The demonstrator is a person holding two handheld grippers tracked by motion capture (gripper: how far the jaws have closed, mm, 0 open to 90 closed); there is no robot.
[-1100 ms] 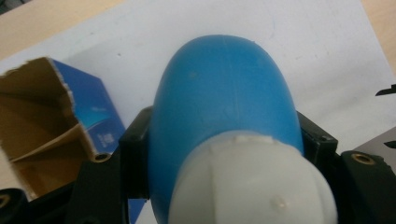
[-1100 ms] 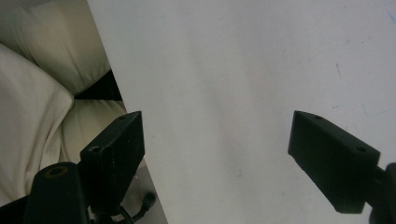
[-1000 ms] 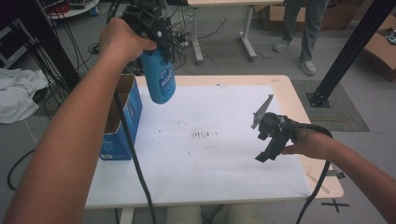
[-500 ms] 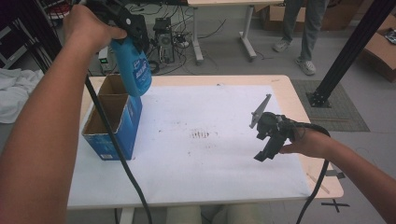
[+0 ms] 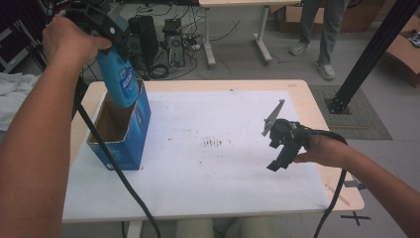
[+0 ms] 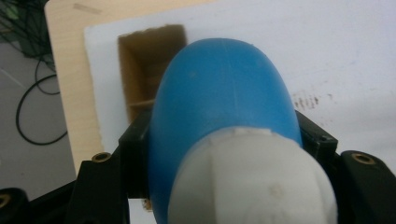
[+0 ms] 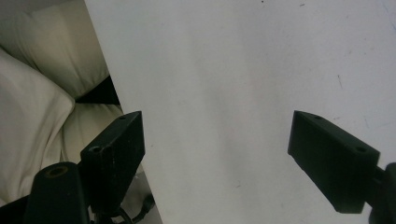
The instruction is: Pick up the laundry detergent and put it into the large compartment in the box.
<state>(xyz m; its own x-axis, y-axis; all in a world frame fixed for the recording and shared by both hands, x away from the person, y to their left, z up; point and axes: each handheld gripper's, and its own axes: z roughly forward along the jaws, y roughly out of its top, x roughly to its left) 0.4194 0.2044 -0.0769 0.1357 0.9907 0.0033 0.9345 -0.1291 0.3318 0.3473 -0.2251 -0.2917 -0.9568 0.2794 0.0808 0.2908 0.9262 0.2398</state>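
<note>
A blue bottle (image 5: 120, 79) with a white cap (image 6: 252, 182) hangs bottom-down over the open top of a blue cardboard box (image 5: 121, 133) at the table's left. My left gripper (image 5: 106, 37) is shut on the bottle's upper part; in the left gripper view the black jaws press on both sides of the blue bottle (image 6: 224, 93), with the box opening (image 6: 149, 60) below it. My right gripper (image 5: 280, 154) hovers low over the white table cover at the right, jaws wide apart with nothing between them (image 7: 217, 154).
The white cover (image 5: 213, 148) lies over a wooden table (image 5: 302, 94). Dark smudges (image 5: 214, 143) mark its middle. Beyond the far edge are computers, cables, another desk and a standing person's legs (image 5: 322, 34). A black post (image 5: 366, 54) rises at the right.
My left hand has carried the bottle leftward, from over the table's middle-left to above the box opening. The right gripper has stayed put.
</note>
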